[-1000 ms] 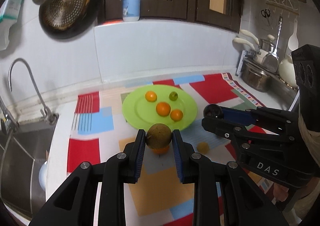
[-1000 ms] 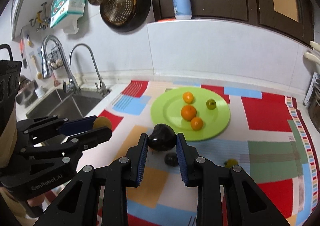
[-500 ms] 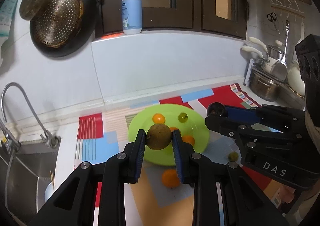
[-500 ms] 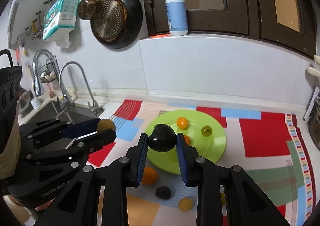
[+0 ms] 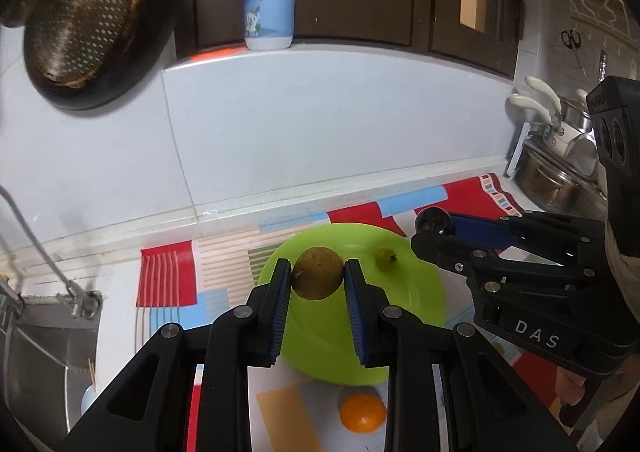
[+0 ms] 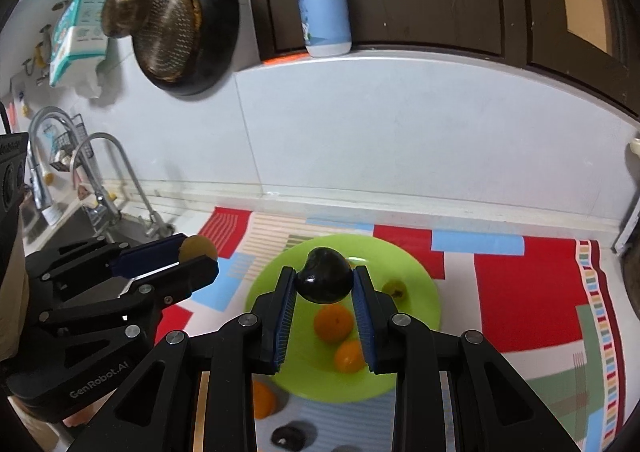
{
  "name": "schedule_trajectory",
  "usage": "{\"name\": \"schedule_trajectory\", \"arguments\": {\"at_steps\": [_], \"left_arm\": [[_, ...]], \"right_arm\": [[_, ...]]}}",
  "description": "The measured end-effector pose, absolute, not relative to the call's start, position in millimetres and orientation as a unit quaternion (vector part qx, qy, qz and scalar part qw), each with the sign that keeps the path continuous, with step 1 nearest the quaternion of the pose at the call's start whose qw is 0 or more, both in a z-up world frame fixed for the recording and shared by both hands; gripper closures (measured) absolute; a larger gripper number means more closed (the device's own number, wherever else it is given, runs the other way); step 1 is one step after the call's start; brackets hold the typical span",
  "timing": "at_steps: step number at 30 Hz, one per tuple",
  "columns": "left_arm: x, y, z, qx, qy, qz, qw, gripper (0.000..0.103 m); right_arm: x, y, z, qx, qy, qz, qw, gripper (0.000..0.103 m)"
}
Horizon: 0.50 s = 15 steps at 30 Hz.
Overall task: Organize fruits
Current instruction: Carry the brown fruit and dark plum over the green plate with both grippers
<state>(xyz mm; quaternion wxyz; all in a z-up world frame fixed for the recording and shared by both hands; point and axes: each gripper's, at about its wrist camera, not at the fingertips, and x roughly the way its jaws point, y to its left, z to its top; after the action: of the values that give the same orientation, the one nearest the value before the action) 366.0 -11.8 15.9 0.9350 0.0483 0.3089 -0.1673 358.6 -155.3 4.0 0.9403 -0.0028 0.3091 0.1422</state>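
My left gripper (image 5: 318, 280) is shut on a round brown fruit (image 5: 318, 278) and holds it above the green plate (image 5: 424, 292). My right gripper (image 6: 325, 282) is shut on a dark, nearly black fruit (image 6: 325, 280) above the same plate (image 6: 420, 292). On the plate lie two oranges (image 6: 333, 324) (image 6: 349, 356) and a small yellow-green fruit (image 6: 394, 289), which also shows in the left wrist view (image 5: 385, 259). An orange (image 5: 362, 412) and a small dark fruit (image 6: 289, 436) lie on the mat in front of the plate.
A colourful patterned mat (image 6: 520, 292) covers the counter. The sink (image 5: 40, 340) with taps (image 6: 100, 171) is on the left. A pan (image 6: 188, 31) hangs on the wall, a soap bottle (image 6: 322, 3) stands on the ledge, and pots (image 5: 552, 179) stand at right.
Both grippers have risen and moved forward with their fruits, from near the mat to above the plate. The loose fruits on the mat now lie below and behind the fingers.
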Motion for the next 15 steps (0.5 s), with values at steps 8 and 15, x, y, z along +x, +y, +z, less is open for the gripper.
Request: {"name": "schedule_trajectory", "arguments": {"at_steps": [8,15], "left_arm": [[411,-17,-8,0.049,0.340,-0.169,0.924,0.076],[441,-21,-35,0.053,0.370,-0.171,0.912,0.076]], "right_arm": [[403,-157,-20,-0.004,0.341,0.134,0.931,0.073],[436,-160,-43,-0.007,0.369,0.123,0.921,0.073]]}}
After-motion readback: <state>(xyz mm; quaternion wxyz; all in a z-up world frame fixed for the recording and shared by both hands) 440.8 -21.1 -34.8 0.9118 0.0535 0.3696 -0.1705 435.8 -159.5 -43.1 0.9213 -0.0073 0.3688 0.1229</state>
